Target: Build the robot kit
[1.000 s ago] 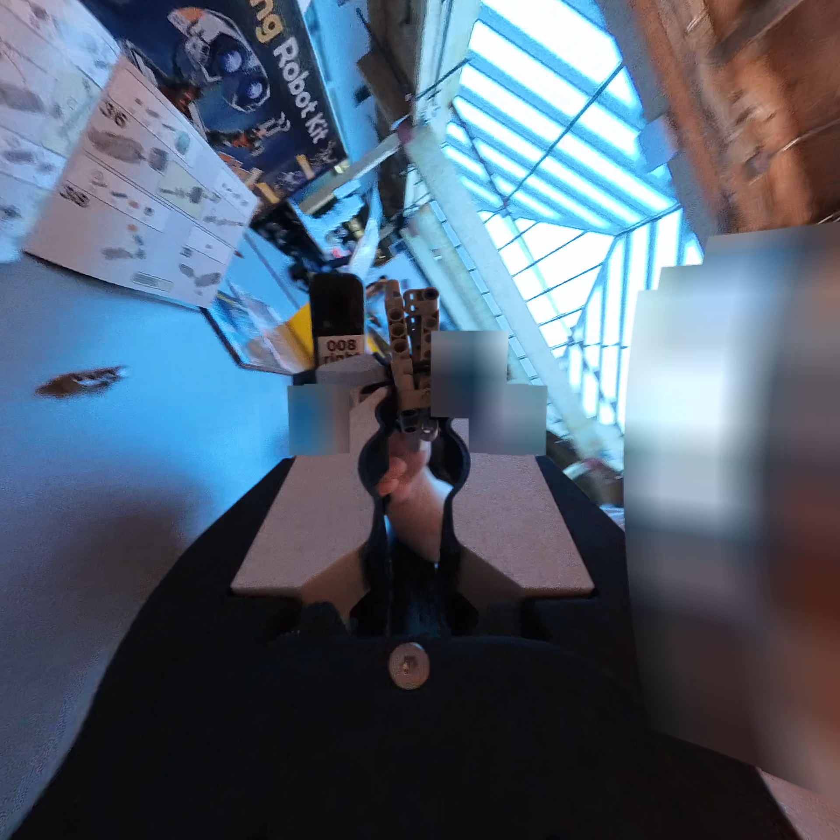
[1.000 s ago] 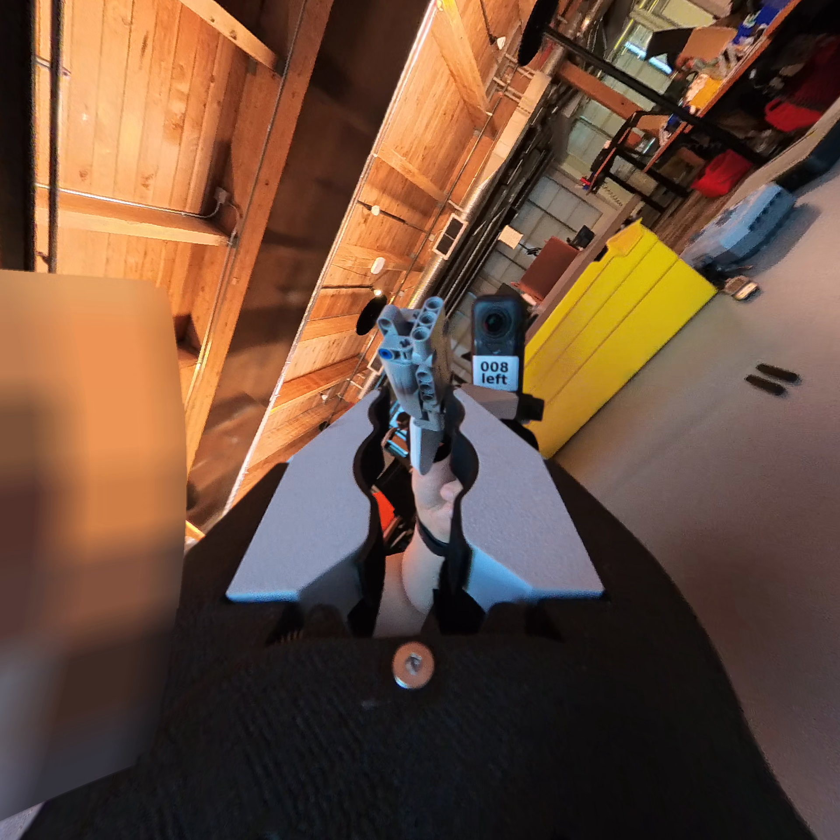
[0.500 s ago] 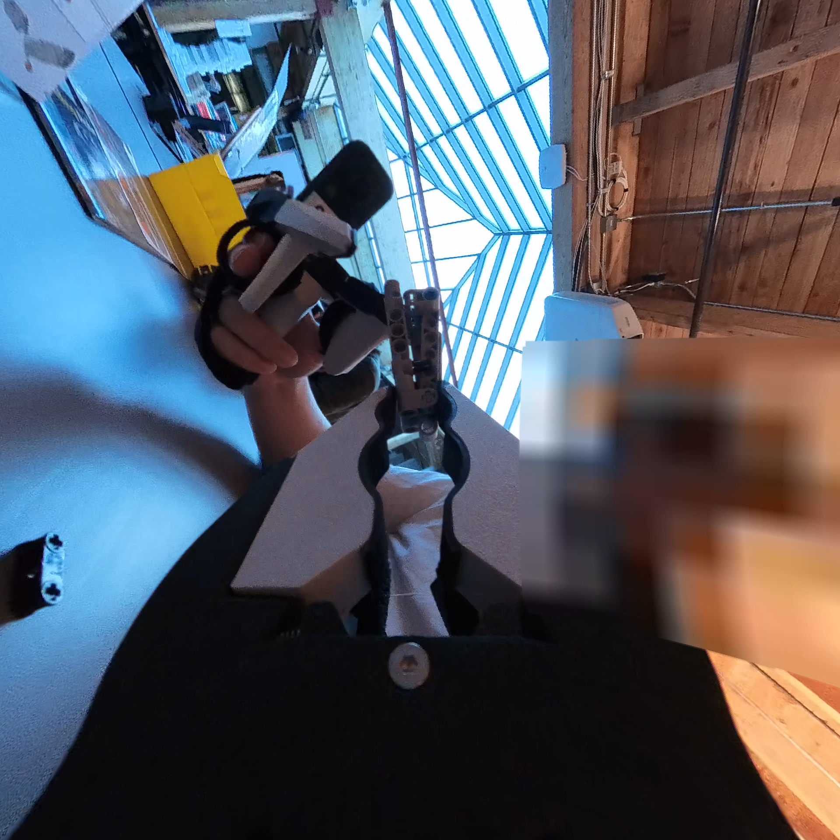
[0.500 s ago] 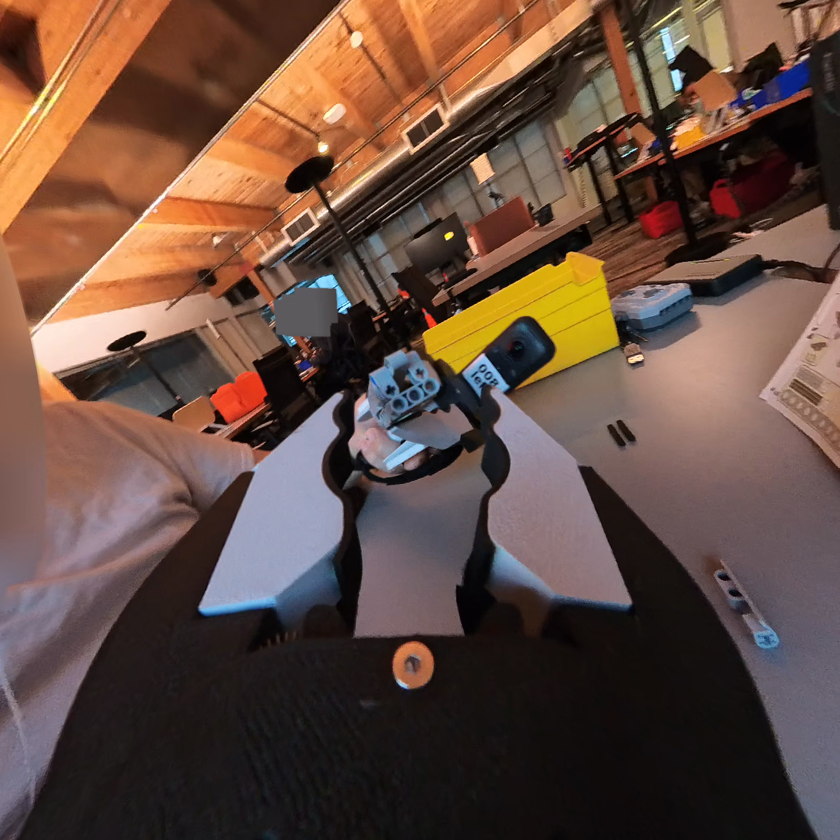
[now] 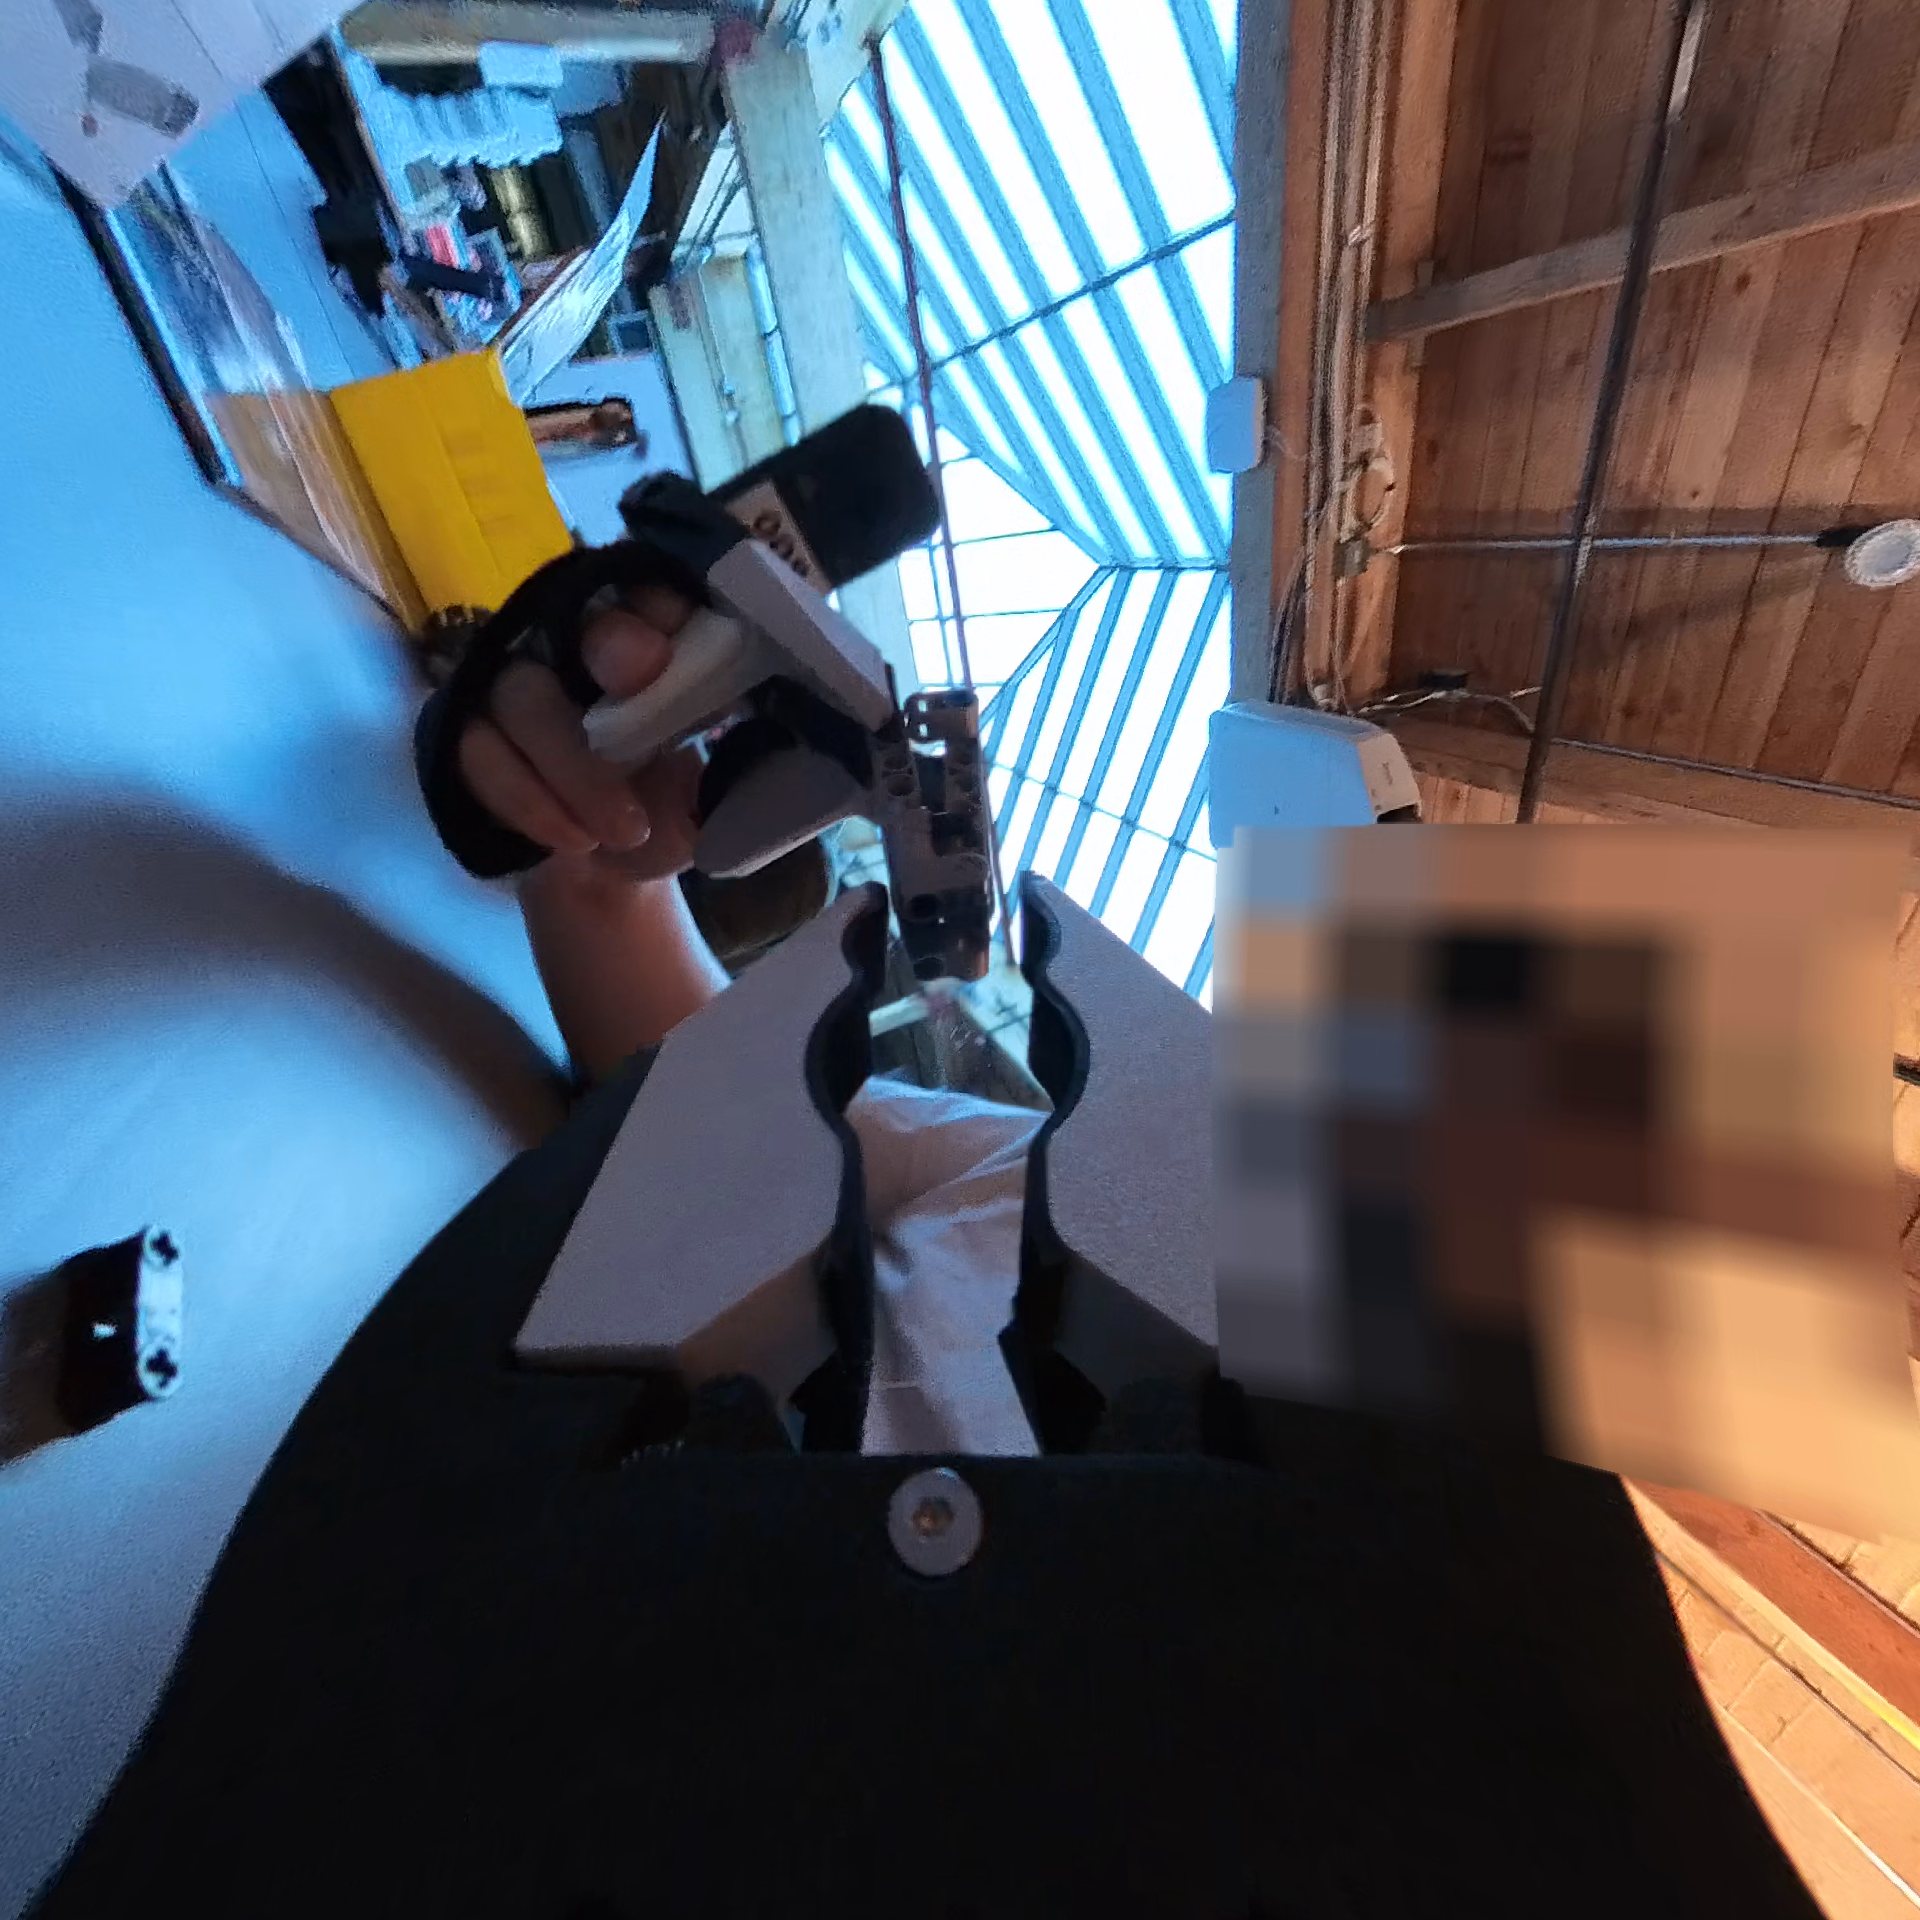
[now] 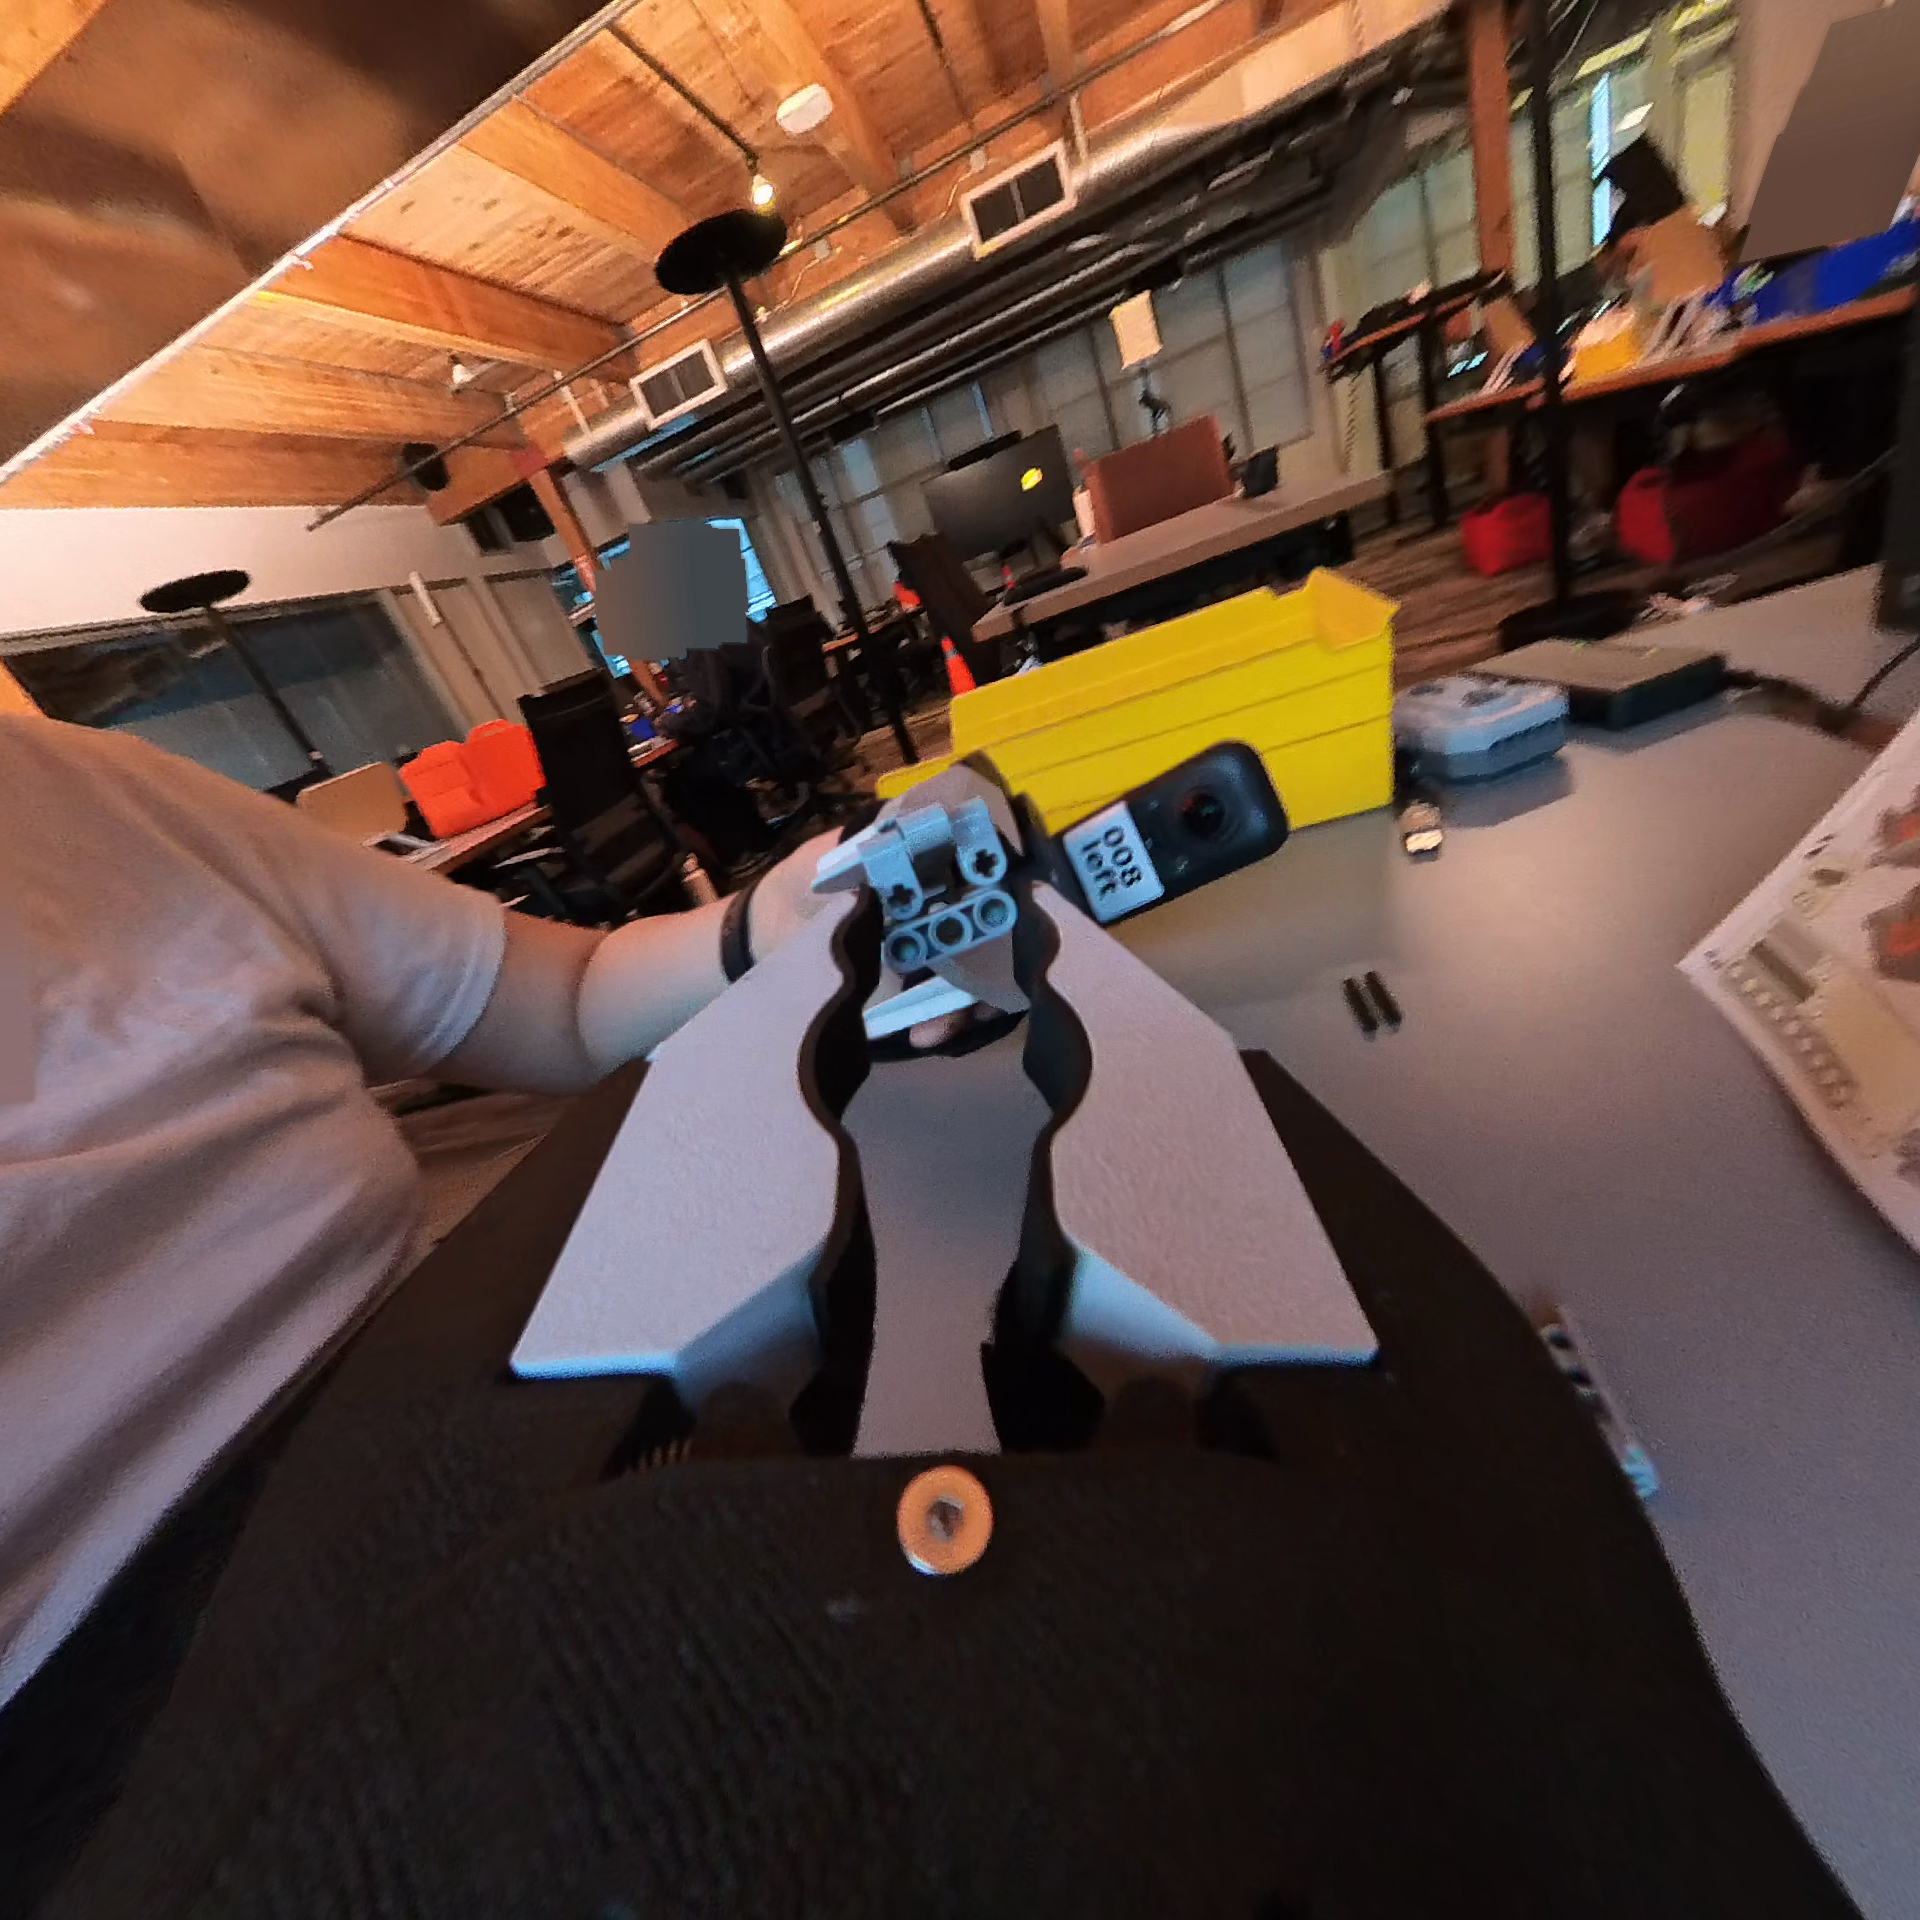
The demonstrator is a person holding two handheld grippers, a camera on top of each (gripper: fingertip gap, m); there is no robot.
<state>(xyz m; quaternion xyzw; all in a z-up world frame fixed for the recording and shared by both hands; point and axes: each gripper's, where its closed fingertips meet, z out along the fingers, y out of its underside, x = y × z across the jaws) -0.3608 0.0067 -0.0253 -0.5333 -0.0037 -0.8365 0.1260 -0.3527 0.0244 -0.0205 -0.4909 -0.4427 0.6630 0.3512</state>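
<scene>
A grey beam assembly [image 5: 940,821] is up in the air between both grippers. My right gripper [image 6: 945,914] is shut on its end [image 6: 940,894]; in the left wrist view it [image 5: 894,743] clamps the assembly from the left, with a hand on its handle. My left gripper [image 5: 954,914] has its jaws slightly apart around the assembly's lower end, with daylight showing on the right side. The left gripper's camera [image 6: 1195,821] shows just behind the assembly.
A grey table [image 6: 1558,1143] lies below with a yellow bin [image 6: 1174,707], a grey hub [image 6: 1475,727], two black pins [image 6: 1371,1003] and an instruction booklet [image 6: 1829,997]. A small black and white piece [image 5: 114,1320] lies on the table at left. A person's white sleeve is close by.
The right gripper, open half a second ago, has closed on the assembly. The left gripper's jaws have loosened slightly. Both views have swung further round.
</scene>
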